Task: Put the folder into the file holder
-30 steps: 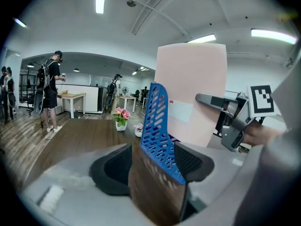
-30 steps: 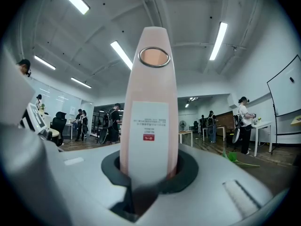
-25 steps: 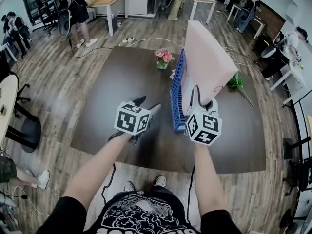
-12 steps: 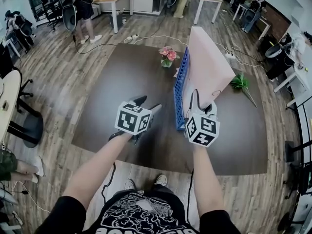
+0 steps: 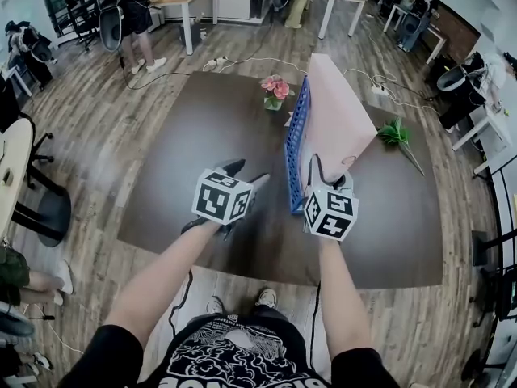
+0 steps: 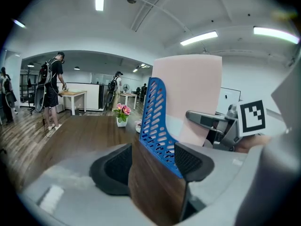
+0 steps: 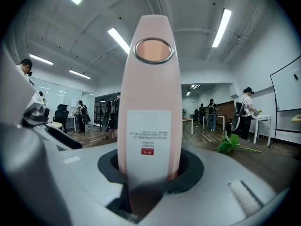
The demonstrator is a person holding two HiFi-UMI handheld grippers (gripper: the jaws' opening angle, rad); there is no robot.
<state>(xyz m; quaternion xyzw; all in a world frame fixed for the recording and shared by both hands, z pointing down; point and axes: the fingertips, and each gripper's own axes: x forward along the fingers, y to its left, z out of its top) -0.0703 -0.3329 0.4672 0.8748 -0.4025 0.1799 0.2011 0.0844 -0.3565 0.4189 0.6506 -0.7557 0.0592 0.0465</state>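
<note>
A tall pink folder [image 5: 339, 111] stands upright in the blue perforated file holder [image 5: 296, 148] on the dark brown table [image 5: 202, 136]. My right gripper [image 5: 331, 168] is at the folder's near spine [image 7: 148, 102]. Its jaws have just been opening, and the spine still stands between the pads with thin dark gaps on both sides. My left gripper [image 5: 247, 172] hangs open and empty over the table just left of the holder. In the left gripper view the holder [image 6: 155, 121] and folder [image 6: 193, 93] rise beyond the open jaws.
A small pot of pink flowers [image 5: 273, 91] sits at the holder's far end. A green plant sprig [image 5: 394, 136] lies on the table to the right. Desks, office chairs and several people stand around the room on the wooden floor.
The right gripper has sunk with the pink folder, which now sits lower in the blue holder. The left gripper has stayed where it was.
</note>
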